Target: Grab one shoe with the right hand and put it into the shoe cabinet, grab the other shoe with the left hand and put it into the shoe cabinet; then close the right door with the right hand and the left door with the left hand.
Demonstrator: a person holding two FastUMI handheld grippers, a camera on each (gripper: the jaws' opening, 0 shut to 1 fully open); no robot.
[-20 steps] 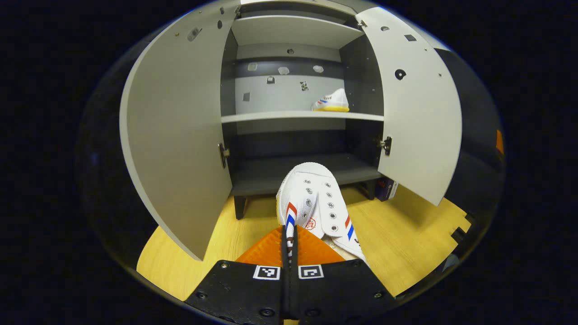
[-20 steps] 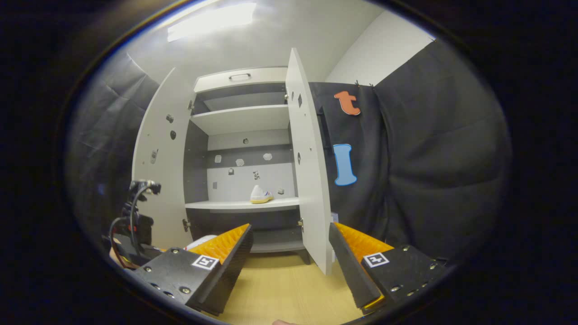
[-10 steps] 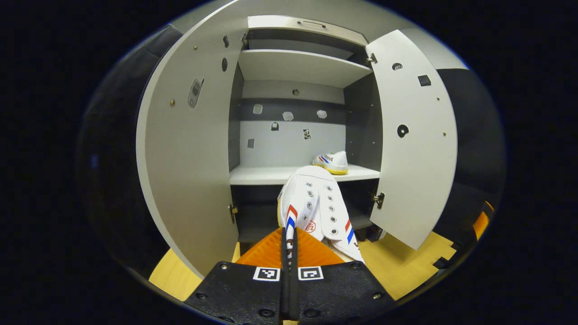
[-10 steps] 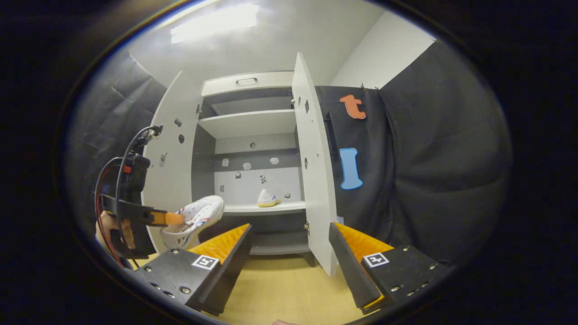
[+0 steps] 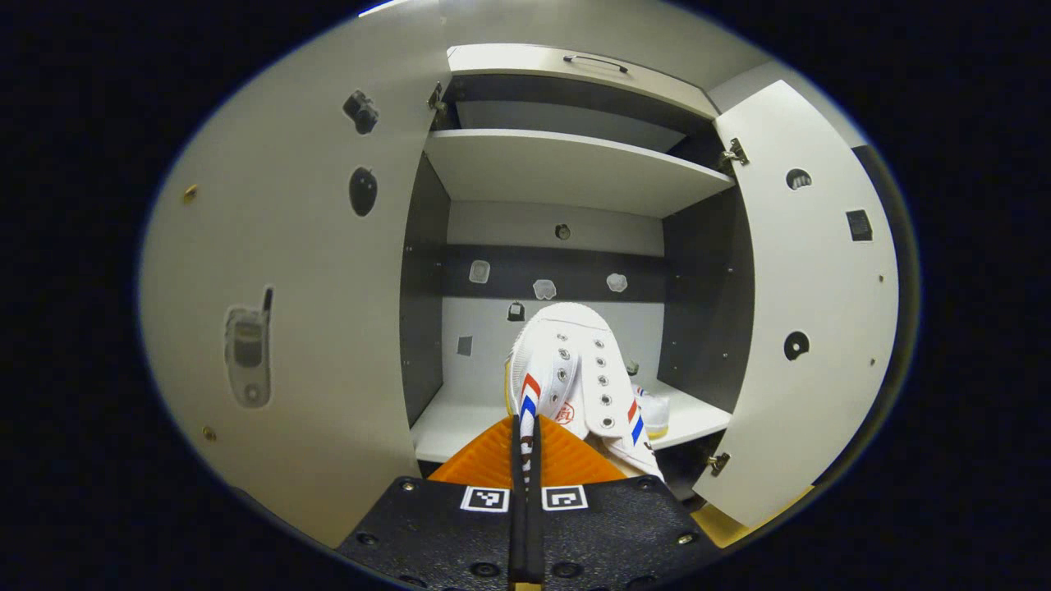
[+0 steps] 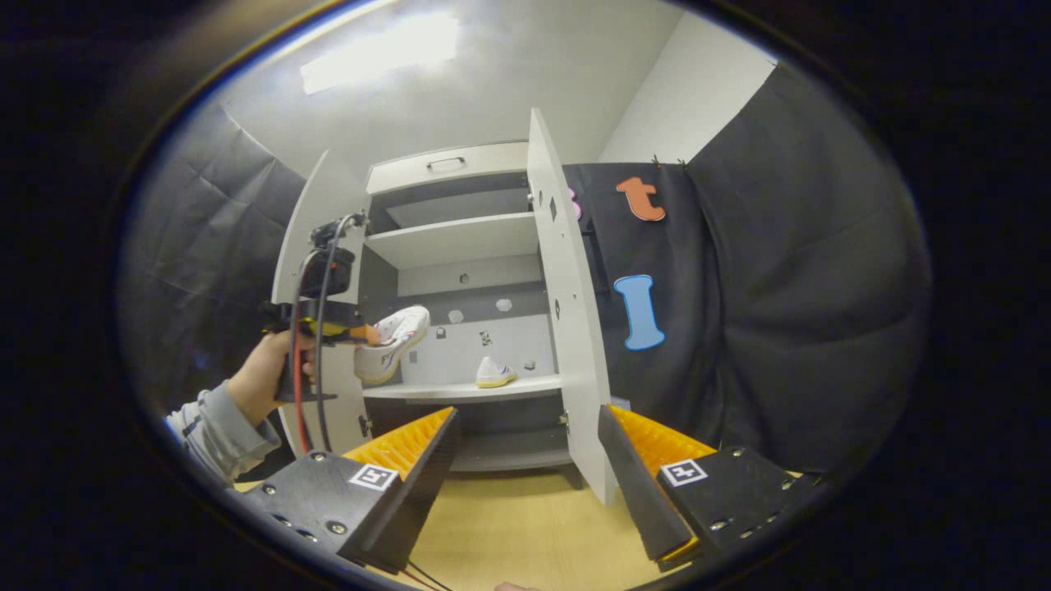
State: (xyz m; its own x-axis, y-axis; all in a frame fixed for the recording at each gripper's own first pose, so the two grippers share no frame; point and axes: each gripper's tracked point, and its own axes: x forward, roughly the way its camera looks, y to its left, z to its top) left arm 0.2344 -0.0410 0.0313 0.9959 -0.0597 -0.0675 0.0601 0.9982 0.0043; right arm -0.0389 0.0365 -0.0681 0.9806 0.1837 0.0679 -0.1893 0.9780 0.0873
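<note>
While both doors stand open, the cabinet (image 5: 566, 172) shows its pale middle shelf (image 5: 460, 423) from the left gripper view. On that shelf's right side sits one shoe (image 6: 495, 373), seen from the right gripper view. The other shoe (image 5: 575, 377), white with red and blue stripes, hangs in the air in front of the shelf, toe pointing into the cabinet. The left gripper (image 5: 525, 435) is clamped on its side wall, fingers pressed nearly together. The right gripper (image 6: 525, 460) hangs over the wooden floor (image 6: 509, 525), fingers wide apart, holding nothing.
</note>
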